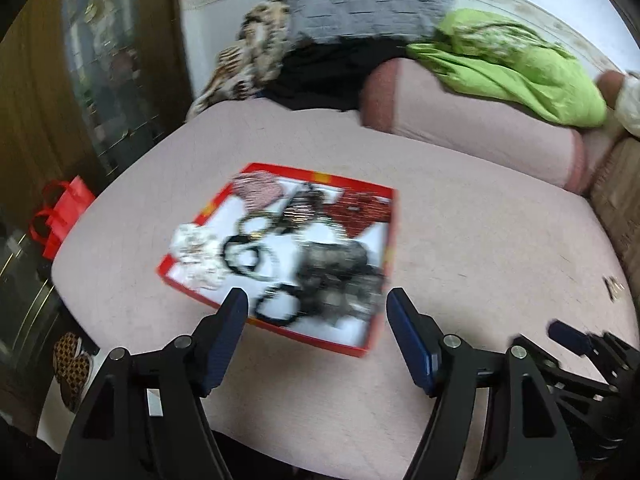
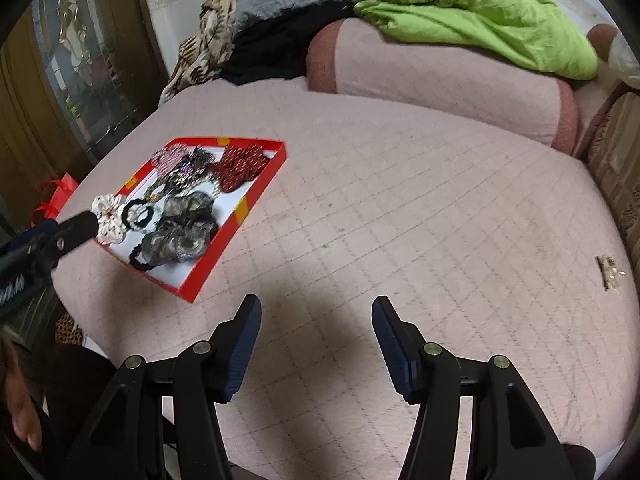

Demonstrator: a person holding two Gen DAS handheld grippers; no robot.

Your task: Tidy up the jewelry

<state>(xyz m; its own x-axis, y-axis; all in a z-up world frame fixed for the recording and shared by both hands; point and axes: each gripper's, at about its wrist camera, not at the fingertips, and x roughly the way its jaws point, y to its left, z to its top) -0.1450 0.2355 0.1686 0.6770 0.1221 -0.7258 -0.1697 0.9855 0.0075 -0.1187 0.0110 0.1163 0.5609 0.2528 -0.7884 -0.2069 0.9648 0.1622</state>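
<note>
A red-rimmed shallow box (image 1: 390,236) (image 2: 240,210) lies on the pink quilted bed. It holds several hair ties and scrunchies: a white one (image 2: 105,212), a black ring (image 2: 138,212), a grey-brown one (image 2: 182,232) and a red one (image 2: 240,166). My left gripper (image 1: 316,304) is open and empty, just in front of the box's near edge. My right gripper (image 2: 316,312) is open and empty over bare bed, to the right of the box. A small metallic piece (image 2: 610,272) (image 1: 614,288) lies far right on the bed.
A pink bolster (image 2: 440,76) lies across the back with green cloth (image 2: 480,12) on it. Grey, black and tiger-print fabrics (image 2: 208,40) are piled at the back left. A red bag (image 1: 60,216) sits beyond the bed's left edge. A brown cushion (image 2: 624,168) borders the right.
</note>
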